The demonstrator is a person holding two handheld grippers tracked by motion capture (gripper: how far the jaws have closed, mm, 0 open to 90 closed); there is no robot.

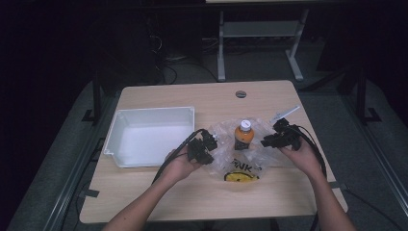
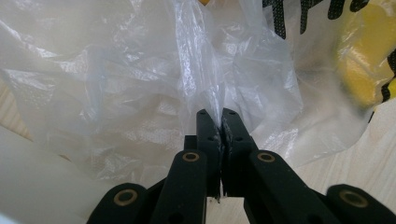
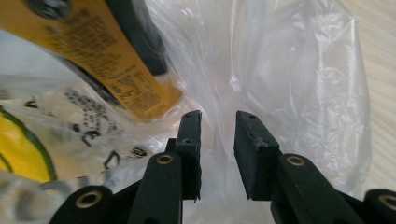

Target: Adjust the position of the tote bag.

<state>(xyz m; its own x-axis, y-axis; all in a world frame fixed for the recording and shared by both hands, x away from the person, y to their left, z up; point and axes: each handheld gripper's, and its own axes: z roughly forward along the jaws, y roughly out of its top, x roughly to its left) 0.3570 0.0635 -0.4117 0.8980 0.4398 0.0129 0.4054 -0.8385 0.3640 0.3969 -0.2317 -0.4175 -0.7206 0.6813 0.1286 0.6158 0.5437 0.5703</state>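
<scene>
**Bottle Being Bagged, Right Side Let Go**

The orange bottle [image 1: 244, 135] is standing inside the plastic bag [image 1: 226, 155] at mid-table. Film is being pinched by the left gripper [image 2: 217, 117]; the right gripper [image 3: 217, 122] is being held parted, film slack between. Bag closing is being left undone.

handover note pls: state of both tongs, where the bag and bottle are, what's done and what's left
Left tongs: shut on a fold of the clear plastic bag, at its left side.
Right tongs: jaws apart, bag film between them but not pinched.
Orange bottle: upright, standing inside the bag mid-table, cap on.
White bin: left of the bag, nothing in it.
Done: bottle sits in the bag, left side gripped.
Left, probably: regrip the right side, then lift or shift the bag, perhaps toward the bin. Film is slippery, so check the pinch first.
</scene>
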